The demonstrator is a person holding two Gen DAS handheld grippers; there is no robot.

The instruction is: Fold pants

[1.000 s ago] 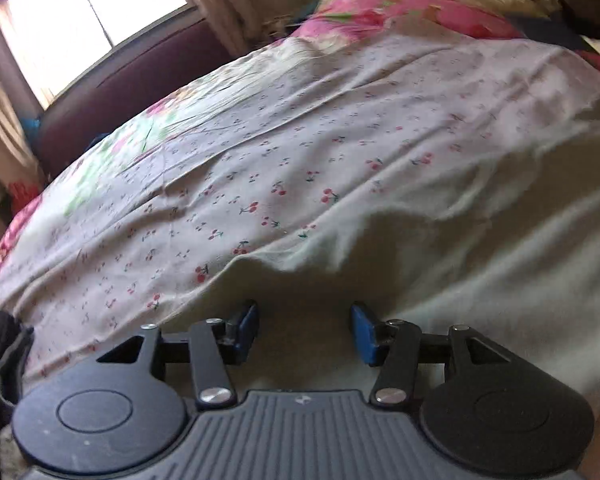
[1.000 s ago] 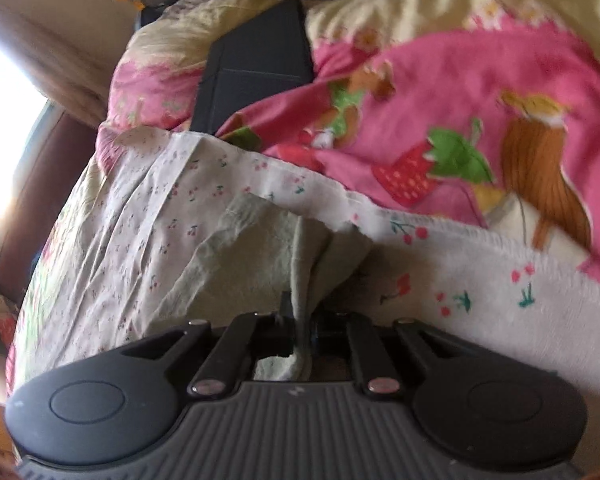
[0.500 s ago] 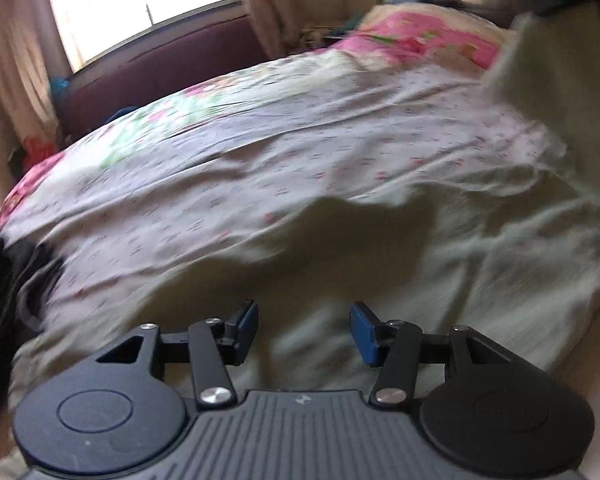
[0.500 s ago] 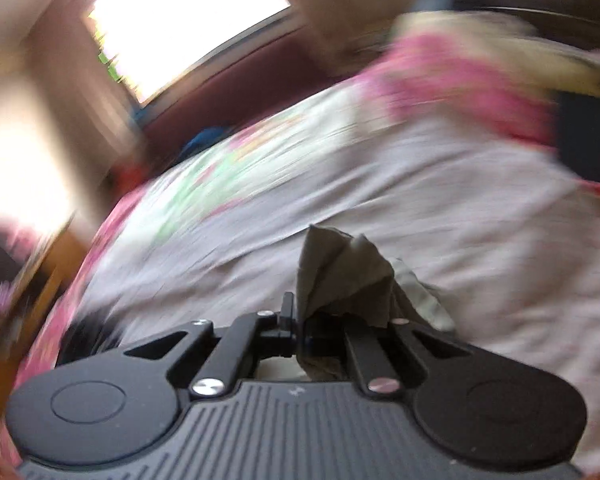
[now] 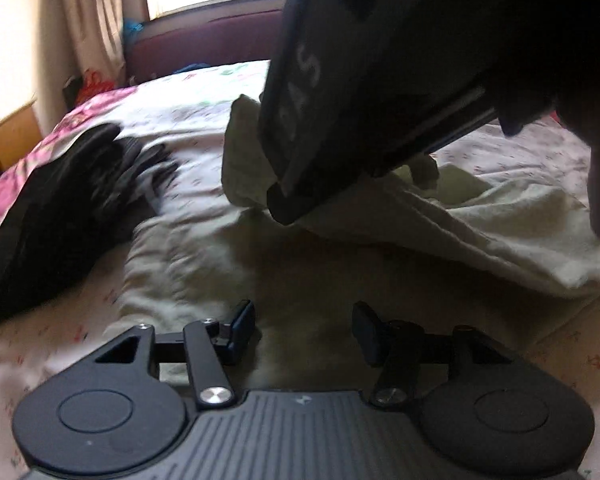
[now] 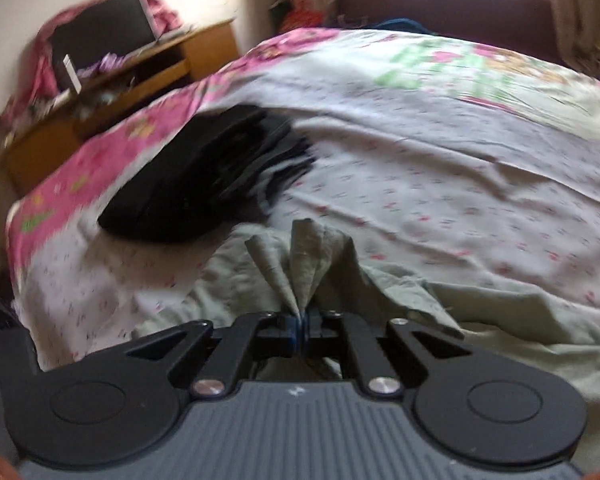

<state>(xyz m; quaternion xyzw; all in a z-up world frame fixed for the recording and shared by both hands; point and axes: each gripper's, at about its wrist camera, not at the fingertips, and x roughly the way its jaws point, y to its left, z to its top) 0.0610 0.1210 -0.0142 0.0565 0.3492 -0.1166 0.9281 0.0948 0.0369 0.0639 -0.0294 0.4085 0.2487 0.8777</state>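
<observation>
One fold is being carried across the bed (image 6: 440,128), and it is not yet laid down. The right gripper (image 6: 300,330) is pinching a bunched corner of the pale green pants (image 6: 520,320), its jaws squeezed nearly together on the cloth, which is fanning up in pleats between the pads. In the left wrist view that gripper is looming large at the top, trailing a raised flap of the pants over the part lying flat near the camera. The left gripper (image 5: 304,330) is hovering over that flat part with its jaws standing partly apart, having just been widening, and holding nothing. A dark garment (image 6: 212,184) is lying to the left, just beside the pants. Laying the flap down, smoothing it, and probably another fold are remaining.
</observation>
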